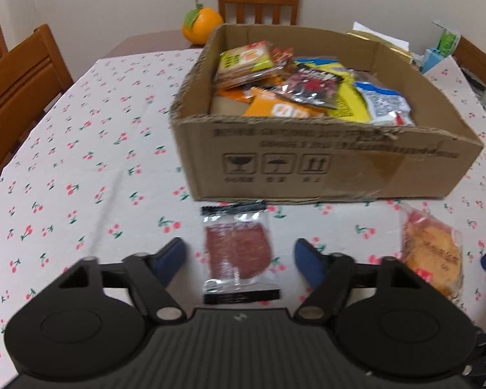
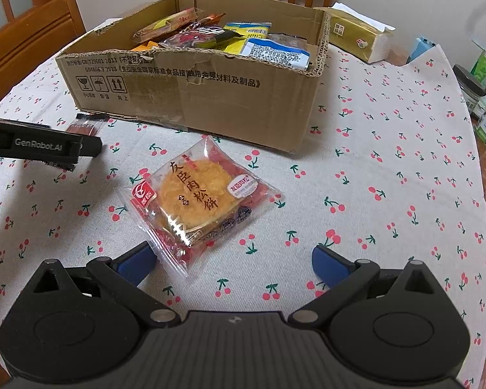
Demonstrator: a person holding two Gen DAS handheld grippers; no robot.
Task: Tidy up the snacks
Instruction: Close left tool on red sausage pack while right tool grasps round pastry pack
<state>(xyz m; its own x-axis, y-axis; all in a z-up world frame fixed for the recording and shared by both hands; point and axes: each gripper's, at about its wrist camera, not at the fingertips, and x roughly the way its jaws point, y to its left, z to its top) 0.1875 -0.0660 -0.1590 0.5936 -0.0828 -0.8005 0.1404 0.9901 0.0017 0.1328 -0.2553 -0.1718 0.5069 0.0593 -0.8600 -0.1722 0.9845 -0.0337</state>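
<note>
A cardboard box (image 1: pixel 324 165) holds several snack packets (image 1: pixel 295 87) on the cherry-print tablecloth; it also shows in the right wrist view (image 2: pixel 191 103). A clear packet of red meat slices (image 1: pixel 238 253) lies in front of the box, between the open fingers of my left gripper (image 1: pixel 239 256). A pork floss cake packet (image 2: pixel 194 197) lies to its right, also seen in the left wrist view (image 1: pixel 432 253). My right gripper (image 2: pixel 235 261) is open just behind that cake packet, its left finger beside the packet's corner. The left gripper's body (image 2: pixel 42 146) shows at the left.
An orange (image 1: pixel 201 26) sits behind the box. Wooden chairs (image 1: pixel 19 84) stand around the table. A tissue pack (image 2: pixel 356 32) and small jars and boxes (image 2: pixel 482 97) stand at the right edge. The tablecloth (image 2: pixel 388 162) stretches right of the box.
</note>
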